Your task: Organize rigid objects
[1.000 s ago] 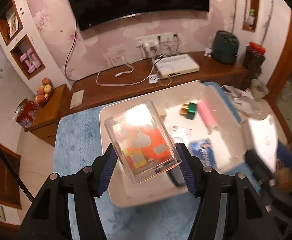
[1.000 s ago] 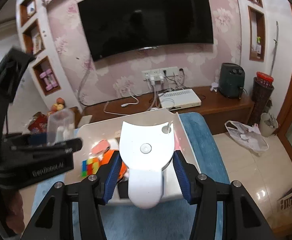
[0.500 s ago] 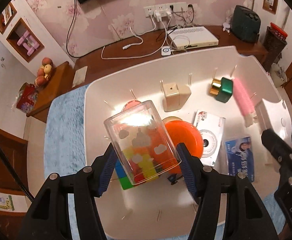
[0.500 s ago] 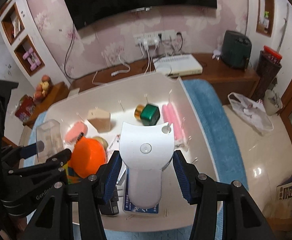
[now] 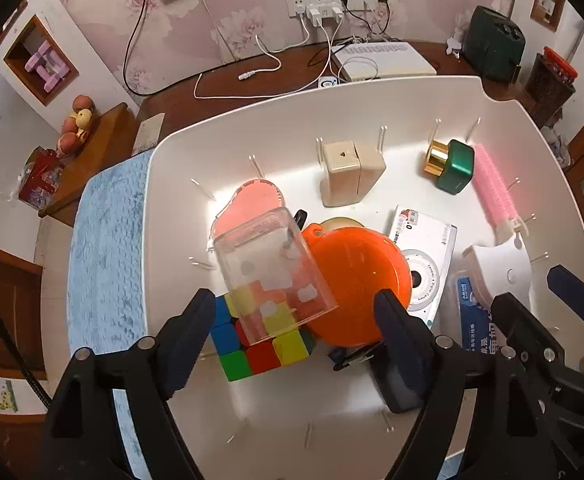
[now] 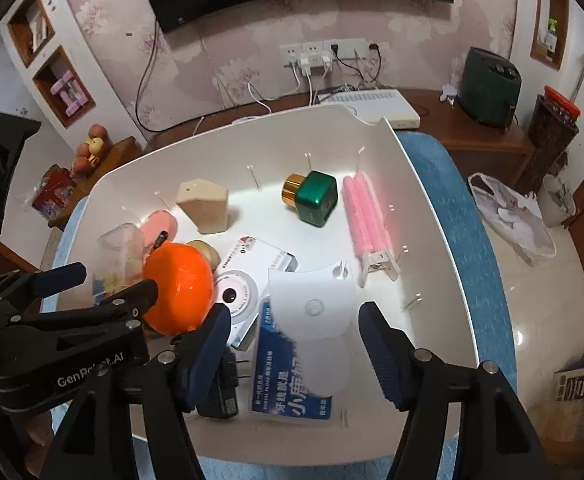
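Here, both grippers' jaws gape over one white bin (image 5: pixel 172 200) holding one puzzle cube (image 5: pixel 260 344).

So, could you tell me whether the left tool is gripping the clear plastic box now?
No, the left tool is open, with gaps on both sides of the clear plastic box.

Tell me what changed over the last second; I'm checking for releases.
Both grippers opened over the white bin: the left gripper released the clear cup onto the cube, the right gripper dropped the white piece. Bin contents stayed.
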